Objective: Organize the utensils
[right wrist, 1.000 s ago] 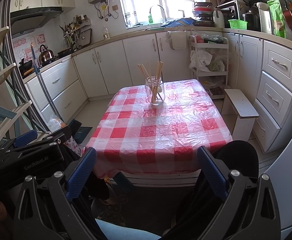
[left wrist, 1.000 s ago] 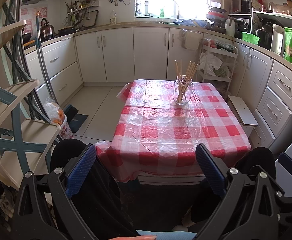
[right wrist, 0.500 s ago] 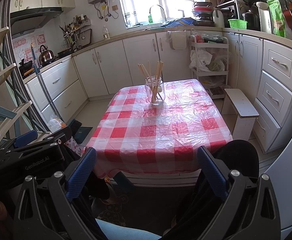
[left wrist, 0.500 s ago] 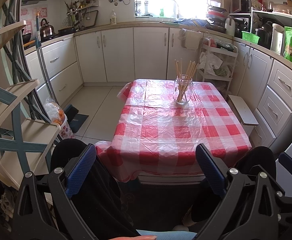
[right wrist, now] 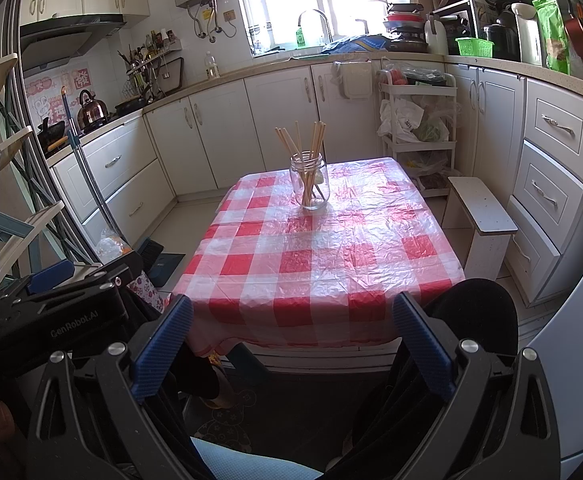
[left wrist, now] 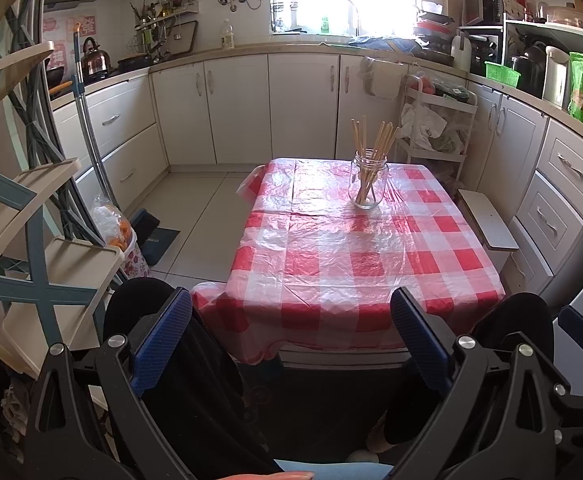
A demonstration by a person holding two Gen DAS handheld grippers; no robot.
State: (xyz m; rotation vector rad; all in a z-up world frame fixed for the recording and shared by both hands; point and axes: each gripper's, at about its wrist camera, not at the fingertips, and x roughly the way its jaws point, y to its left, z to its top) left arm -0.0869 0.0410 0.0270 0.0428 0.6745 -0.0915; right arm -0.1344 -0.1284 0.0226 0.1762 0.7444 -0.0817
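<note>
Across the middle of the kitchen floor stands a table (left wrist: 355, 264) (right wrist: 323, 264) covered by a red-and-white checked plastic cloth, with white cabinets (left wrist: 235, 108) (right wrist: 219, 136) lining the walls behind and to both sides of it. To the right of the table sits a low white stool (left wrist: 487, 220) (right wrist: 479, 216), and beyond that a white trolley (left wrist: 435, 128) (right wrist: 415, 120) stuffed with bags. On the left a stepped shelf unit (left wrist: 31, 216) with blue braces fills the edge of the left wrist view.

The left gripper (left wrist: 291, 336) is held low in front of the table's near edge, its blue-padded fingers spread wide with nothing between them. The right gripper (right wrist: 291, 336) is likewise held low before the near edge, fingers wide apart and empty. In the right wrist view the left gripper's black body shows at the left edge.

On the far half of the table stands a clear glass jar (left wrist: 368, 184) (right wrist: 310, 182), upright, well apart from both grippers. A bundle of wooden chopsticks (left wrist: 371, 148) (right wrist: 303, 148) stands inside it, fanned outward with the tips leaning above the rim. The rest of the cloth around the jar is wrinkled and glossy under the window light.
</note>
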